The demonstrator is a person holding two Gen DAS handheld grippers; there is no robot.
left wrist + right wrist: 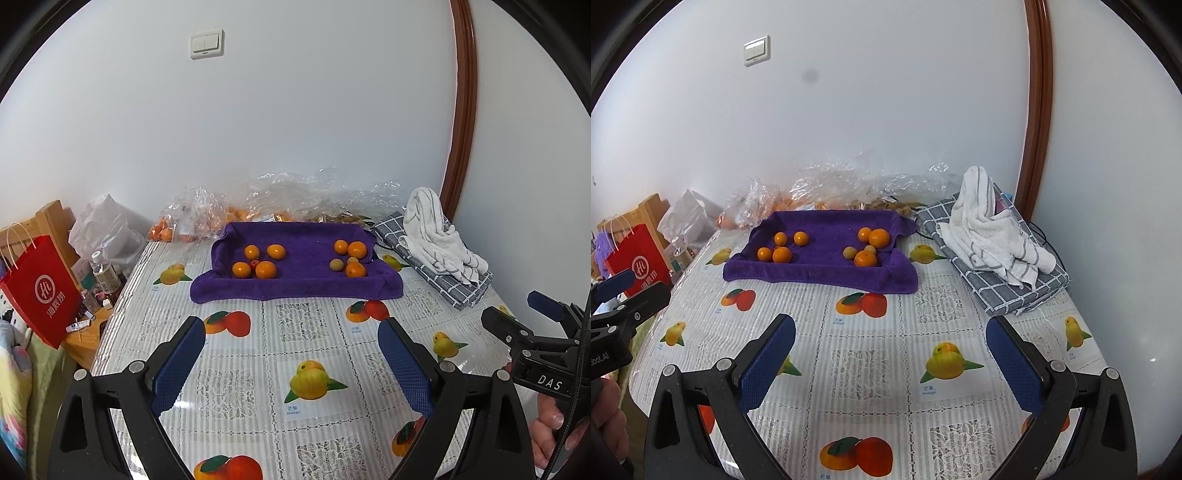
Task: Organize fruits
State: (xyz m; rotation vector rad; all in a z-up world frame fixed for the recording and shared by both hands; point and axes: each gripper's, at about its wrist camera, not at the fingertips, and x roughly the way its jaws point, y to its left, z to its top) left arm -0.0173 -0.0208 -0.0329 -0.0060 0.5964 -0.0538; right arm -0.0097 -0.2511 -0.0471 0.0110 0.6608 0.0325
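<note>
A purple towel [303, 284] [827, 273] lies on the table near the back wall. On its left part sit several oranges [266, 269] [782, 254] and one small red fruit [254, 263]. On its right part sit several oranges [357, 250] [878, 238] and small pale yellow fruits [336, 265] [849, 253]. My left gripper [291, 339] is open and empty, above the tablecloth well short of the towel. My right gripper [891, 343] is open and empty, also short of the towel. Each gripper shows at the edge of the other's view [524, 317] [628, 291].
Clear plastic bags with more oranges [192, 221] lie behind the towel by the wall. A white towel [436, 236] [990, 236] lies on a grey checked cloth [1015, 291] at the right. A red paper bag [40, 291], bottles [103, 273] and a wooden stand are left of the table. The fruit-print tablecloth [295, 369] covers the table.
</note>
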